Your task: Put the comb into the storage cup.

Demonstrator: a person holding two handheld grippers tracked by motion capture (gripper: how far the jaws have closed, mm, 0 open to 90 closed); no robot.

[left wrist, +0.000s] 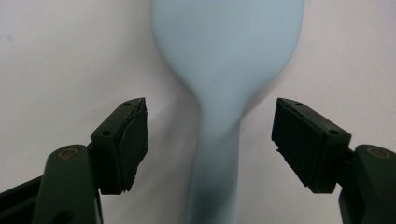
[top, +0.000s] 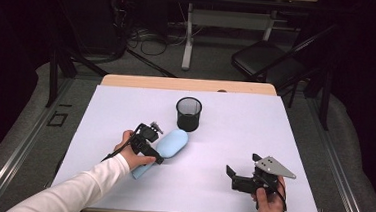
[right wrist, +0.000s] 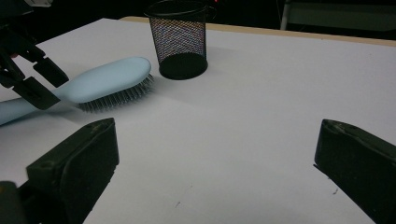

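A light blue hairbrush lies bristles down on the white table, left of centre, with its head pointing toward a black mesh cup. My left gripper straddles the brush's handle. In the left gripper view the handle runs up the middle between the two pads, with a gap on each side, so my left gripper is open. My right gripper rests near the front right of the table, open with nothing between its jaws. From the right gripper view I see the brush and cup farther off.
The mesh cup stands upright just beyond the brush head. Bare table surface stretches between the two grippers and to the right. Beyond the far table edge are a dark folding chair, cables and another table's legs.
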